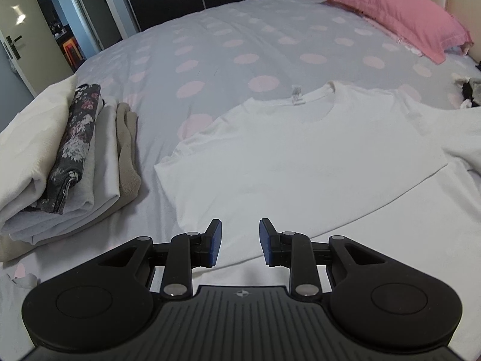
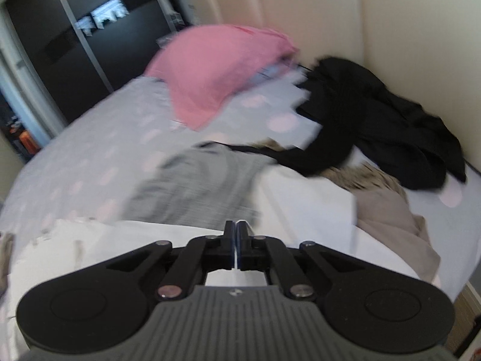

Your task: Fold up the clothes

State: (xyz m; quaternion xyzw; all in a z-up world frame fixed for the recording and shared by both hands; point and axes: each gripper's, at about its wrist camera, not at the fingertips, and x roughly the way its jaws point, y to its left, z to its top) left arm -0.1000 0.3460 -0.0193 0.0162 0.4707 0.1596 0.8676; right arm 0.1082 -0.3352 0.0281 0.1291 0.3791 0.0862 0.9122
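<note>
A white T-shirt lies spread on the dotted bedcover, with its collar and label on the far side. A straight fold edge crosses its right part. My left gripper hovers open over the shirt's near edge, and nothing is between its blue pads. In the blurred right wrist view my right gripper is shut, with a thin strip of white cloth pinched between its fingers. This cloth belongs to the white T-shirt, which spreads out ahead of it.
A stack of folded clothes sits at the left of the bed. A pink pillow lies at the head. Near the cream headboard are a black garment, a grey garment and a beige garment.
</note>
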